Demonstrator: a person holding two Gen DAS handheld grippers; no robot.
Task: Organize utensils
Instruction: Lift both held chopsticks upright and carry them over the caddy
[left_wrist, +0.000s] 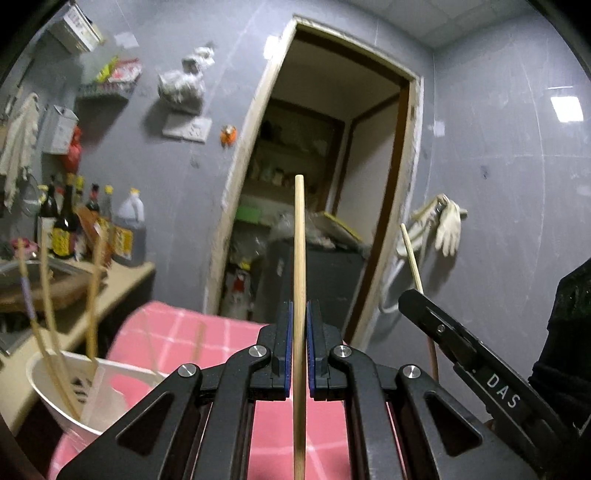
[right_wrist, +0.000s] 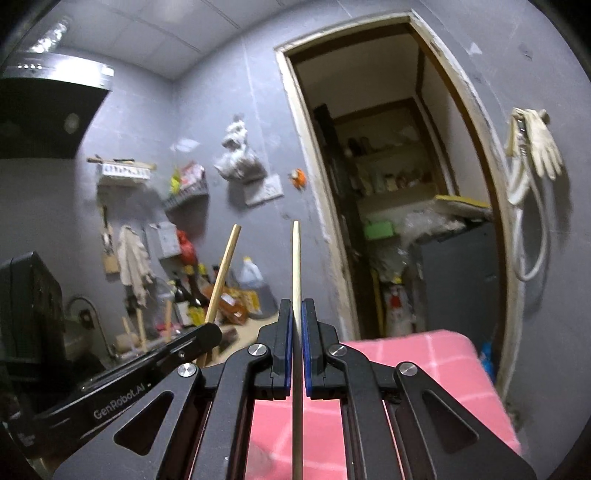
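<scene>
My left gripper (left_wrist: 299, 314) is shut on a pale wooden chopstick (left_wrist: 299, 236) that runs straight up between its blue pads, high above the pink checked cloth (left_wrist: 207, 332). My right gripper (right_wrist: 296, 314) is shut on a second wooden chopstick (right_wrist: 296, 258), also pointing up and forward. Each gripper shows in the other's view: the right gripper (left_wrist: 410, 295) with its chopstick (left_wrist: 412, 254) at the right, the left gripper (right_wrist: 212, 330) with its chopstick (right_wrist: 225, 273) at the left. A white holder (left_wrist: 74, 391) at lower left contains several chopsticks.
A counter (left_wrist: 122, 280) at the left carries several sauce bottles (left_wrist: 66, 221) and a large jug (left_wrist: 129, 229). An open doorway (left_wrist: 325, 184) to a storeroom is straight ahead. Gloves (left_wrist: 447, 225) hang on the grey wall at the right. A range hood (right_wrist: 48, 110) hangs at upper left.
</scene>
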